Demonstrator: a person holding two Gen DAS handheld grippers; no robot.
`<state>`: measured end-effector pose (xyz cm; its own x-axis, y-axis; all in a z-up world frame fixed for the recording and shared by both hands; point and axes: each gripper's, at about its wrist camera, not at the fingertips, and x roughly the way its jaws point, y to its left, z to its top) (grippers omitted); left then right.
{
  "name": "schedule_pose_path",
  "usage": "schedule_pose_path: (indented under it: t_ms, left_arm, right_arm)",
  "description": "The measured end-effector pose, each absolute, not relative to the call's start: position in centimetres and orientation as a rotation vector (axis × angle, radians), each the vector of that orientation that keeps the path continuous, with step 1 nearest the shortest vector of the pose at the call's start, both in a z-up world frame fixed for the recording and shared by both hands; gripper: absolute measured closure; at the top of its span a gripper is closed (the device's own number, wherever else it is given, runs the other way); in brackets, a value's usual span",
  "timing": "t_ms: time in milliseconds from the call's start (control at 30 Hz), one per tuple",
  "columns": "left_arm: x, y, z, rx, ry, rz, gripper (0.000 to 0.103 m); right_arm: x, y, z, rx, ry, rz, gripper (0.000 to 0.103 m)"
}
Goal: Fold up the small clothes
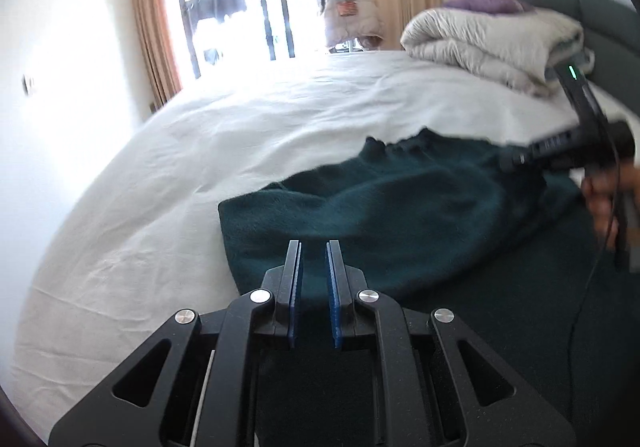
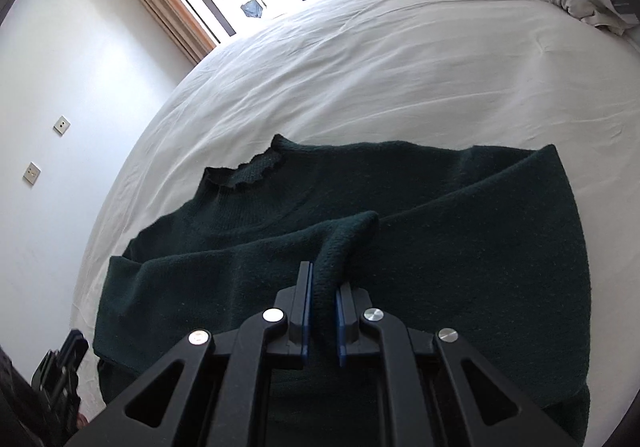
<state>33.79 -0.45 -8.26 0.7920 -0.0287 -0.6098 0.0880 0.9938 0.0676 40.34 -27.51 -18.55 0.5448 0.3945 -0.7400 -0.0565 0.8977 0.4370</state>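
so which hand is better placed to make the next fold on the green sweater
Probably right: the right gripper already pinches a sweater fold. The left gripper looks empty above it.

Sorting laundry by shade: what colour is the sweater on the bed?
The sweater is a plain dark green with no pattern, clearest in the right wrist view.

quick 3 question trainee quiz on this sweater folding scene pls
1. True or false: the right tool is pinching a fold of the dark green sweater.
2. What lies between the pads of the left tool? A) sweater cuff B) nothing C) pillow
3. What is the sweater lying on?

Key: 1 true. 2 B; its pads stand nearly together with nothing between them. 3 the white bed sheet.
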Motion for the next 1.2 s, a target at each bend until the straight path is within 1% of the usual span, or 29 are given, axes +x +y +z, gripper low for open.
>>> schedule_pose_path:
  t_ms: [100, 167, 267, 300, 367, 500, 733, 800, 900, 967, 1067, 1133, 1200]
  left_arm:
    - [36.5, 1.6, -7.2, -0.010, 0.676, -0.107, 0.092]
    - [38.8, 2.4, -7.8, -0.031, 0.711, -0.148, 0.092]
    - [43.1, 3.6, -11.3, -0.103, 0.903, -0.261, 0.093]
    - [44.1, 4.1, -12.9, -0.108, 0.961, -0.266, 0.096]
    - [43.8, 5.6, -14.5, -0.174, 0.956, -0.302, 0.096]
    - [43.5, 6.4, -14.8, -0.197, 0.944, -0.330, 0.096]
    - [42.5, 9.0, -10.7, -0.286, 0.800, -0.321, 0.096]
    - [42.7, 8.7, -10.5, -0.226, 0.829, -0.300, 0.096]
    - [41.7, 6.8, -12.4, -0.046, 0.920, -0.251, 0.096]
    - [40.0, 5.8, -12.7, 0.048, 0.879, -0.221, 0.096]
    - [38.9, 5.0, -12.8, 0.161, 0.866, -0.197, 0.096]
    - [38.9, 5.2, -13.1, 0.175, 0.872, -0.204, 0.096]
    - [39.0, 5.3, -13.2, 0.167, 0.875, -0.209, 0.096]
  right_arm:
    - [40.3, -28.3, -18.1, 0.416, 0.938, 0.253, 0.092]
    - [40.6, -28.6, -18.3, 0.447, 0.945, 0.258, 0.092]
    - [41.1, -28.3, -18.9, 0.427, 0.974, 0.244, 0.092]
    - [41.2, -28.4, -19.3, 0.433, 0.980, 0.241, 0.092]
    - [41.3, -28.8, -19.9, 0.456, 0.982, 0.237, 0.092]
    - [41.4, -29.8, -20.8, 0.491, 0.976, 0.226, 0.092]
    - [41.2, -30.2, -21.1, 0.504, 0.949, 0.221, 0.093]
    - [41.2, -30.1, -21.3, 0.512, 0.939, 0.218, 0.093]
    - [41.1, -30.2, -21.5, 0.521, 0.935, 0.213, 0.093]
    - [40.8, -30.3, -21.4, 0.519, 0.934, 0.212, 0.093]
    - [39.9, -30.6, -21.0, 0.517, 0.935, 0.202, 0.093]
    - [39.3, -30.7, -20.8, 0.509, 0.935, 0.192, 0.092]
    - [38.8, -31.1, -21.0, 0.546, 0.957, 0.193, 0.089]
